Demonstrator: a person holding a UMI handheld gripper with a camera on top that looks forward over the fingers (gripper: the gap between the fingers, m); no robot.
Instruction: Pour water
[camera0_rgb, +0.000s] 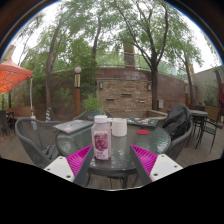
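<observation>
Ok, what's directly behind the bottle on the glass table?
A white cup stands just behind and beside the bottle on the glass table. Its near side is partly covered by the bottle, and its contents can't be seen.

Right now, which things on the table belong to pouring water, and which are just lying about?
For the job: bottle with pink label, white cup, open gripper just short of the bottle.
Lying about: flat grey item, small pink item, black bag.

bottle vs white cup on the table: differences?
The bottle is taller than the cup and carries a pink label; the cup is plain white. The bottle stands nearer, between the open gripper's fingers; the cup stands beyond, to its right. Both are upright on the glass table.
</observation>
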